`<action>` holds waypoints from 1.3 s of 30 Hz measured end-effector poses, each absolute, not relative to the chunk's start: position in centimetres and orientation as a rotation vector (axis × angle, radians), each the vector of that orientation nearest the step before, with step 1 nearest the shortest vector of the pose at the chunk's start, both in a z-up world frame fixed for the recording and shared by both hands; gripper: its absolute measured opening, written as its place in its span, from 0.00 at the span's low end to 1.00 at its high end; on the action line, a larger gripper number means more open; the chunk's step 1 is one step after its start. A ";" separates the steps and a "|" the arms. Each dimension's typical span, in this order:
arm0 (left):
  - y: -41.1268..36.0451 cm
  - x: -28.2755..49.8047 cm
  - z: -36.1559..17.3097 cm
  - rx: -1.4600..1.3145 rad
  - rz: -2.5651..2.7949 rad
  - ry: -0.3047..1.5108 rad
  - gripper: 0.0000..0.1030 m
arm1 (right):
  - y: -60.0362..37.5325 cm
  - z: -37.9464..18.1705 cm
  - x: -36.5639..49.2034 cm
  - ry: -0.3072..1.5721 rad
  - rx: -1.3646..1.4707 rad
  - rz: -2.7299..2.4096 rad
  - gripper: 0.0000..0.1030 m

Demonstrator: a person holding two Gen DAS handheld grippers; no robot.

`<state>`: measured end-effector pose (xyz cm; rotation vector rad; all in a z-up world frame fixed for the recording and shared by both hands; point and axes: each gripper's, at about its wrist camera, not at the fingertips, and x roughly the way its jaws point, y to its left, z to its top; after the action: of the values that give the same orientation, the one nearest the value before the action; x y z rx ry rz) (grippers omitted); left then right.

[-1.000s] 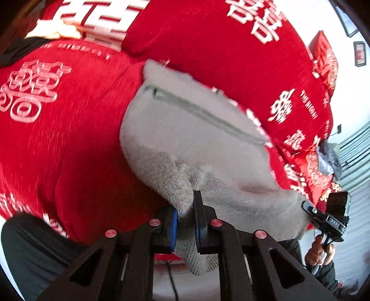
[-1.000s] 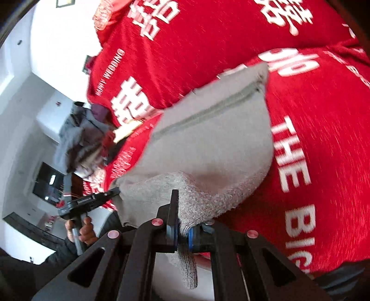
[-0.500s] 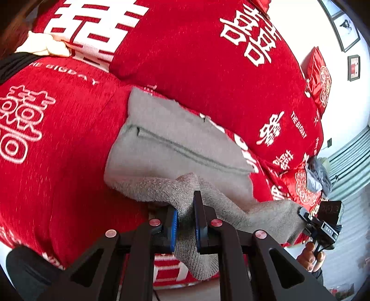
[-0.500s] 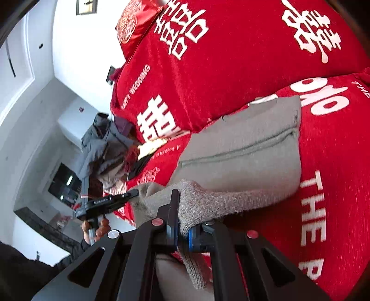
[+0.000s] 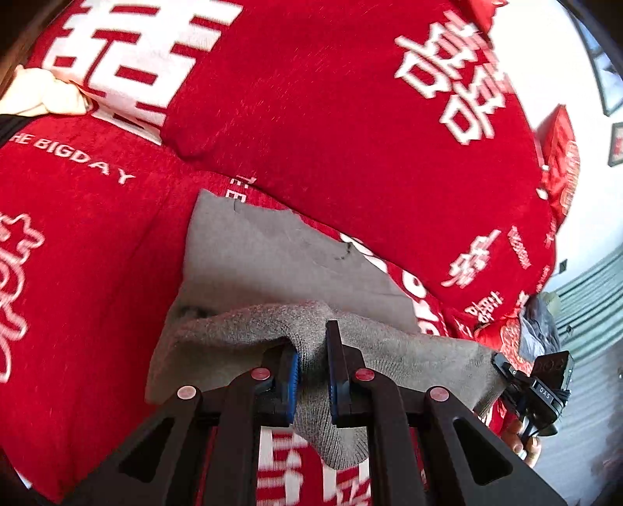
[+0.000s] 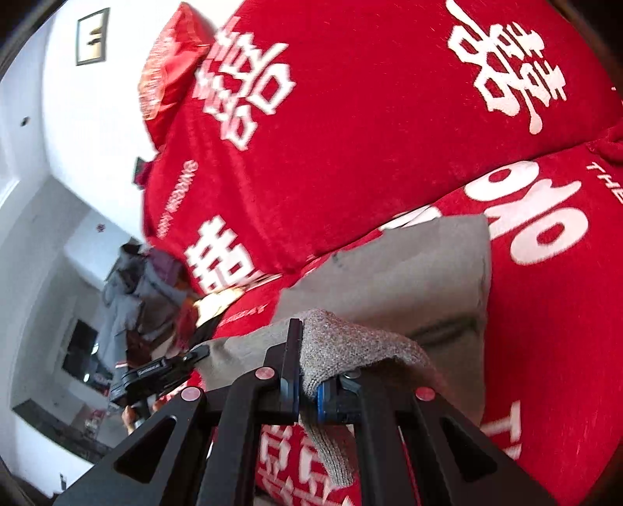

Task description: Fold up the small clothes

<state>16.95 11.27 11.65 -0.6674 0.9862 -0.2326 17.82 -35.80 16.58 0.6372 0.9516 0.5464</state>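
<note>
A small grey knit garment (image 5: 272, 257) lies on a red sofa seat, its far part flat against the back cushion. My left gripper (image 5: 311, 373) is shut on the garment's near ribbed edge, with cloth hanging below the pads. My right gripper (image 6: 307, 369) is shut on the same edge of the garment (image 6: 397, 272) at its other end. Each gripper shows in the other's view: the right gripper (image 5: 537, 385) at the lower right, the left gripper (image 6: 155, 373) at the lower left. The held edge is lifted and carried over the flat part.
The red sofa seat (image 5: 78, 241) and back cushions (image 5: 331, 116) carry white lettering. A cream cloth (image 5: 39, 97) lies at the far left. A heap of grey clothes (image 6: 132, 280) sits at the sofa's far end. A white wall with a framed picture (image 6: 91, 37) stands behind.
Both grippers have carried the held ribbed edge forward over the garment toward the back cushion. The visible flat part of the garment has grown shorter.
</note>
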 end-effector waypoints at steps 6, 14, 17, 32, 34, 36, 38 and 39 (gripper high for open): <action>10.3 25.2 6.7 -0.651 -0.166 1.102 0.12 | -35.0 12.5 25.9 1.074 0.605 0.419 0.06; 11.1 29.4 0.5 -0.776 -0.111 1.226 0.17 | -34.1 5.8 31.5 1.270 0.460 0.263 0.09; 11.8 28.9 0.4 -0.858 -0.191 1.206 0.52 | -34.1 4.7 31.7 1.314 0.423 0.256 0.12; 7.3 24.0 1.8 -0.740 -0.250 1.208 0.59 | -34.9 6.7 25.9 1.259 0.450 0.303 0.44; 7.0 25.0 1.3 -0.741 -0.264 1.264 0.10 | -34.4 6.1 26.3 1.289 0.441 0.308 0.08; 6.9 25.5 1.7 -0.717 -0.250 1.266 0.11 | -34.3 6.4 26.9 1.282 0.432 0.297 0.08; 6.7 25.9 3.6 -0.663 -0.246 1.205 0.11 | -34.3 7.7 27.4 1.229 0.444 0.315 0.07; 6.8 26.2 4.5 -0.658 -0.246 1.175 0.11 | -34.5 8.5 27.9 1.200 0.464 0.326 0.07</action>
<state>26.17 6.83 4.46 -0.6581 1.1746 -0.2459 27.94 -34.47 8.55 0.4637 1.2000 0.3261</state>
